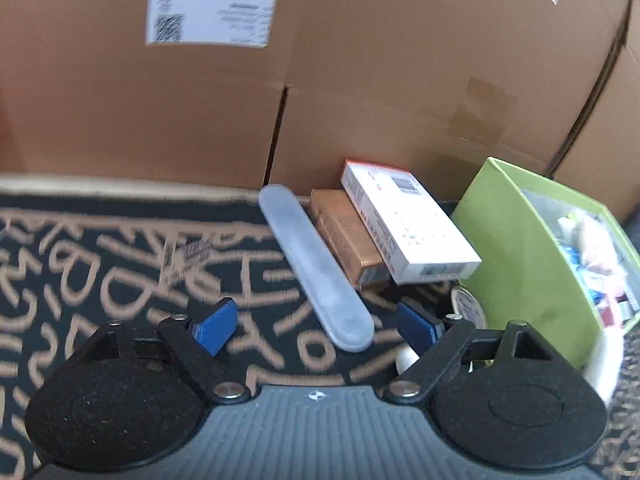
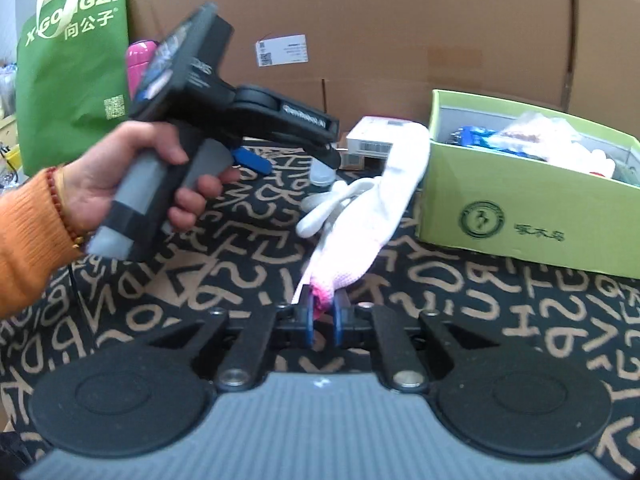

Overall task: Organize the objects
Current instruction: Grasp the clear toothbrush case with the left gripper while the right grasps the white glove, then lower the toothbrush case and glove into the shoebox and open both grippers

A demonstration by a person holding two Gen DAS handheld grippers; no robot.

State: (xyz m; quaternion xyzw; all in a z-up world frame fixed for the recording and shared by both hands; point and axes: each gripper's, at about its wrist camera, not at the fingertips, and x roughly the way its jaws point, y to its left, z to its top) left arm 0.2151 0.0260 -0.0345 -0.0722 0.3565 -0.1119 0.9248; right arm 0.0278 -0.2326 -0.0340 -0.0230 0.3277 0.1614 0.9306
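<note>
Because the sock (image 2: 360,216) was pinched only at its pink toe by the right tool (image 2: 322,316), it could have slipped before the green box (image 2: 520,208) (already crowded); the left tool (image 1: 316,326) hung spread above the frosted case (image 1: 316,268).

Right gripper (image 2: 322,314) pinching white sock (image 2: 360,236) — perhaps pink-toed; green box (image 2: 520,200) beside.

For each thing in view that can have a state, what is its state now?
Left tongs: open, empty.
Right tongs: shut on the sock.
Sock: held at its pink end, hanging toward the green box.
Green box: open, holding items.
Clear case: closed, lying flat.
White box: closed, resting on brown box.
</note>
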